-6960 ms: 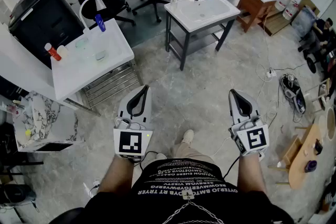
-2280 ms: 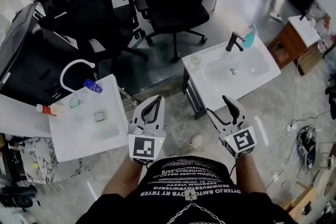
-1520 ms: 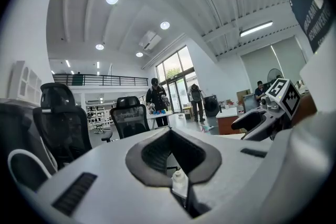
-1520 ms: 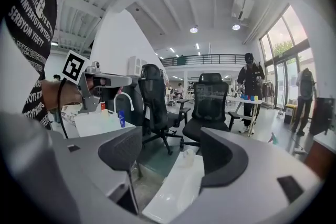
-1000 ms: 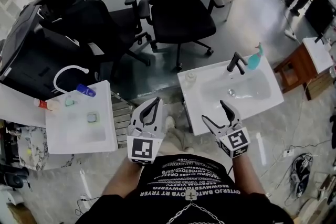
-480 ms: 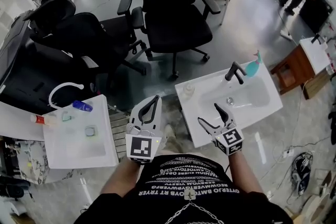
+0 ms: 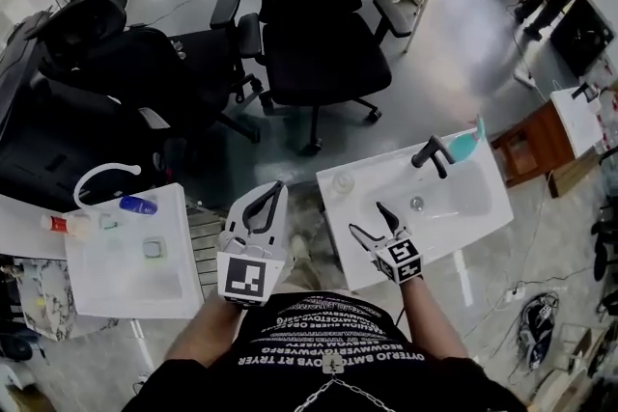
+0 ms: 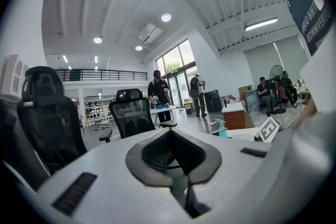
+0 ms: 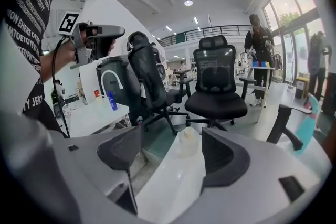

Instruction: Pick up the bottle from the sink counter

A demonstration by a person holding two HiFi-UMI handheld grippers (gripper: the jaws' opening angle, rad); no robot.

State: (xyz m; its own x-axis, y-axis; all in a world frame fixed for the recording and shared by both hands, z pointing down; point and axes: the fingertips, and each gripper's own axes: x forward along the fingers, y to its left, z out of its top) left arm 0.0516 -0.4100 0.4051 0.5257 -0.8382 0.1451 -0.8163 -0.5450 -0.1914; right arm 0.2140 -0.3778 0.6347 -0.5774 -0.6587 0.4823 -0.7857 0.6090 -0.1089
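Note:
A white sink counter (image 7: 386, 178) stands just ahead of me on the right. On its near left corner is a small pale bottle (image 7: 343, 182); a teal spray bottle (image 7: 465, 145) leans beside the black faucet (image 7: 432, 152) at the far side. My right gripper (image 7: 368, 218) hovers open over the counter's near edge, short of the pale bottle (image 9: 186, 136), which shows between its jaws in the right gripper view (image 9: 172, 132). Off the counter's left side, my left gripper (image 7: 263, 206) is shut and empty, also in its own view (image 8: 172, 134). The teal bottle (image 8: 219, 126) appears there too.
Black office chairs (image 7: 323, 24) stand beyond the sink. At the left stands a second white sink table (image 7: 126, 275) with a blue bottle (image 7: 137, 205) and a red-capped bottle (image 7: 53, 224). A wooden cabinet (image 7: 536, 145) is at the right. People stand in the distance (image 9: 257, 55).
I have come closer to the sink counter. The right gripper, shut seven seconds ago, is open and has moved in over the counter's near edge toward the pale bottle. The left stays shut.

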